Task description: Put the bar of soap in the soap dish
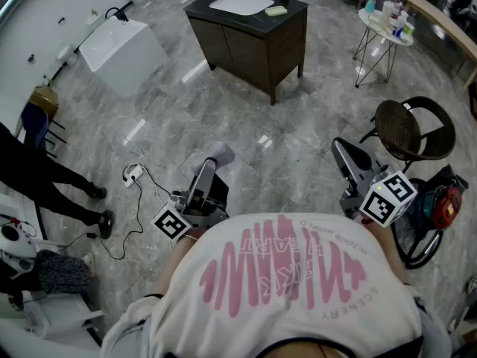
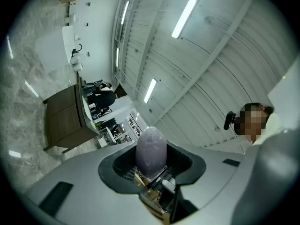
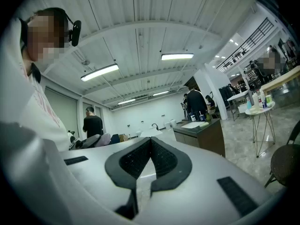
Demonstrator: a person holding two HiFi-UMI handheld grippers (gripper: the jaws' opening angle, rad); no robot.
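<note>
white shirt (image 1: pixel 283 282), head view: pink print, seen upside down. big letters partly read "heart". small words nr it approx "world" & "in our". "scenery" runs along the print's right edge. rest of the big lettering too warped to read.

Ahead of you stands a dark cabinet (image 1: pixel 246 51), a side table (image 1: pixel 371 23) right of it. A round chair (image 1: pixel 400 129) sits nearer you.

Grey marble floor (image 1: pixel 223 118), dark vanity cabinet (image 1: pixel 253 47), white box (image 1: pixel 123 51), wire side table (image 1: pixel 378 43), round chair (image 1: pixel 412 133)
</note>
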